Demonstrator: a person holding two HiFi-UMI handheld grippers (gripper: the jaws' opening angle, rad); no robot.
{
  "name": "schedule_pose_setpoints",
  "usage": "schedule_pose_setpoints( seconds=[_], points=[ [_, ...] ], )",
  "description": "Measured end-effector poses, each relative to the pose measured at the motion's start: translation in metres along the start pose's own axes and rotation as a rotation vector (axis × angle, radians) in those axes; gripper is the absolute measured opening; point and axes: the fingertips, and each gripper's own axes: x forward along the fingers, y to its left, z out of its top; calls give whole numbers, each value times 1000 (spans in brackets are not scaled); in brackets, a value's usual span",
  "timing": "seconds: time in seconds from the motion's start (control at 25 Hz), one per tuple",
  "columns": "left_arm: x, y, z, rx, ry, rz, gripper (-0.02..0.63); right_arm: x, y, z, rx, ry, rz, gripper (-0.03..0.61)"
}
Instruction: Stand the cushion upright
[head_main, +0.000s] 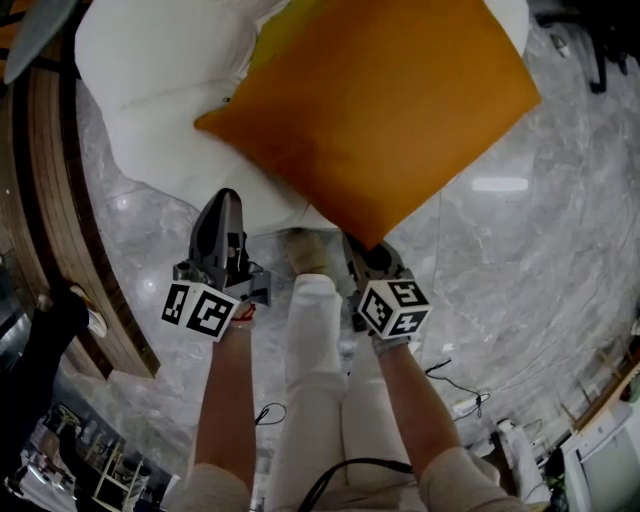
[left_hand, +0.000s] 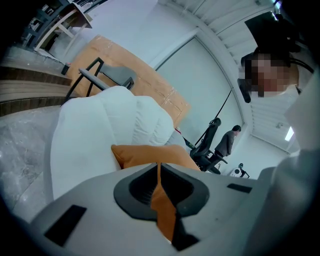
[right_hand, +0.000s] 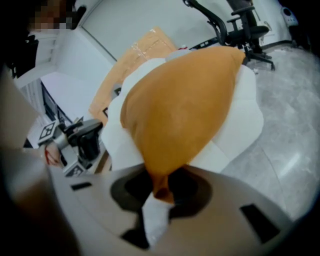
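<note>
One plump orange cushion (head_main: 370, 110) fills the upper middle of the head view; it is square, smooth-skinned and turned like a diamond; it sits over the white padded chair (head_main: 150, 80), with its lowest corner reaching out above the grey marble floor (head_main: 520, 260); my left claw (left_hand: 159, 186) is closed, pinching a thin fold of the orange fabric between its jaws; my right claw (right_hand: 161, 190) is nearly together, clamped on the cushion's bottom corner, low in the middle of the right gripper view.
</note>
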Motion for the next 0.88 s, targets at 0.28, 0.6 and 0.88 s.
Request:
schedule_pose_setpoints(
  seconds=[0.28,0.6,0.88],
  points=[
    [5,3,10,-24,15,6,28,-38,40,25,-51,-52,95,66],
    [-1,6,45,-14,-2,27,28,-81,109,80,-198,-122,245,41],
    [6,5,81,-17,-52,21,28,-108,145,129,-329,-185,315,35]
  ],
)
